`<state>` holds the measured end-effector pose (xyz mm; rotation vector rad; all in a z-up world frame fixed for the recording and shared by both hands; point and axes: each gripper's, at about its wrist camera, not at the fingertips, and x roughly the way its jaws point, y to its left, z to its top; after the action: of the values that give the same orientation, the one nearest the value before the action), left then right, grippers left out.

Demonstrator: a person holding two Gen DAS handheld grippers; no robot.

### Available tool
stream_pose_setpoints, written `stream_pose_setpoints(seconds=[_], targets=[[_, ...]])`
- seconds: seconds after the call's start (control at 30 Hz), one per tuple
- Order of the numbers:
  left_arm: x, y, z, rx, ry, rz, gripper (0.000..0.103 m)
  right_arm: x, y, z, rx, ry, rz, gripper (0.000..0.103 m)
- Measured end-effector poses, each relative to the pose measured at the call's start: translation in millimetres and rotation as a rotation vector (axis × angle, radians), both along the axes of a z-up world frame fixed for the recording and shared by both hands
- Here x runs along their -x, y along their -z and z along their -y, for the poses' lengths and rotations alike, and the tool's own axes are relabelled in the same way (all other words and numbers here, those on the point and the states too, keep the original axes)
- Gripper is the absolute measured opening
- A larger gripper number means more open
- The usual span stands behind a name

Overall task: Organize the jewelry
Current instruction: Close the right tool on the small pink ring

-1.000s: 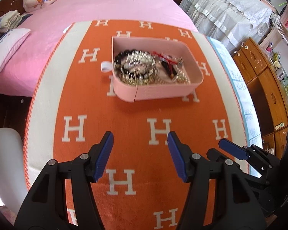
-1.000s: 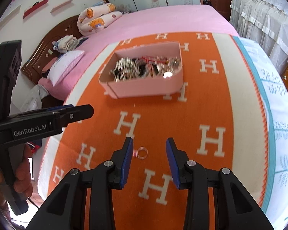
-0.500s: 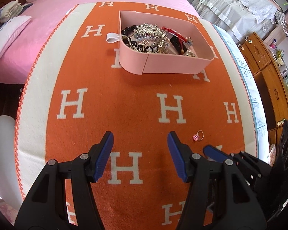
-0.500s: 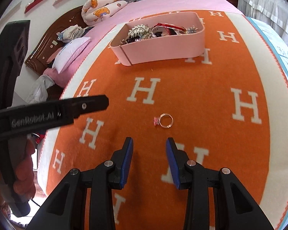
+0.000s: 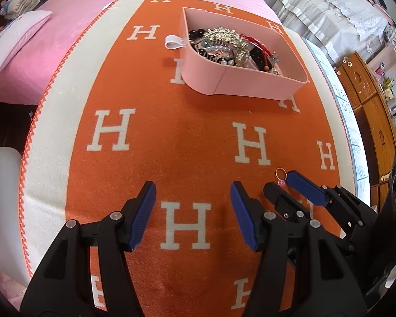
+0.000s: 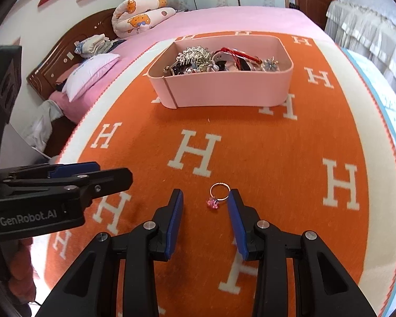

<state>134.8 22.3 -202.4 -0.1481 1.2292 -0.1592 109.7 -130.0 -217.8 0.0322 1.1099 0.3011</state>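
One ring (image 6: 219,194) with a pink stone lies on the orange H-patterned blanket (image 6: 277,158), toward its near edge, between the parted, empty tips of the right gripper (image 6: 205,198), close by its right pad. One pink tray (image 6: 224,89) heaped with jewelry sits toward the far edge, bare blanket between. The left gripper (image 5: 192,192) hangs released over bare blanket, nothing between its pads

The pink tray (image 6: 224,89) wall hides its lower jewelry (image 6: 198,58); pieces tangle, indistinguishable.
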Motion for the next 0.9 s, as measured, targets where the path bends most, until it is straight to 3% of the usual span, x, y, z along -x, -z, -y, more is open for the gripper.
stream_pose_setpoints(seconds=[0.13, 0.27, 0.37, 0.5, 0.7, 0.73, 0.9], targets=[[0.1, 0.7, -1.5, 0.001, -0.005, 0.001, 0.056, -0.1, 1.6, -9.3, 0.069, -0.019, 0.028, 0.034], [-0.2, 1.2, -1.2, 0.002, -0.003, 0.002, 0.055, 1.1, 3.0, -11.7, 0.127, -0.022, 0.052, 0.026], [0.0, 1.7, -1.4, 0.002, -0.001, 0.000, 0.056, 0.4, 4.2, -8.9, 0.136, -0.007, 0.057, 0.017], [0.0, 2.1, -0.2, 0.002, 0.003, -0.001, 0.056, 0.8, 3.7, -5.7, 0.124, -0.007, 0.055, 0.015], [1.7, 0.9, 2.4, 0.002, 0.013, -0.006, 0.055, 2.8, -0.5, 11.1, -0.013, 0.044, -0.009, 0.014], [2.0, 0.0, 3.3, 0.003, 0.016, -0.007, 0.056, 4.1, -1.5, 13.2, -0.039, 0.045, -0.021, 0.000], [0.8, -10.5, 5.9, 0.001, 0.022, -0.001, 0.055, 8.9, -16.3, 21.2, -0.099, 0.052, -0.039, 0.001]])
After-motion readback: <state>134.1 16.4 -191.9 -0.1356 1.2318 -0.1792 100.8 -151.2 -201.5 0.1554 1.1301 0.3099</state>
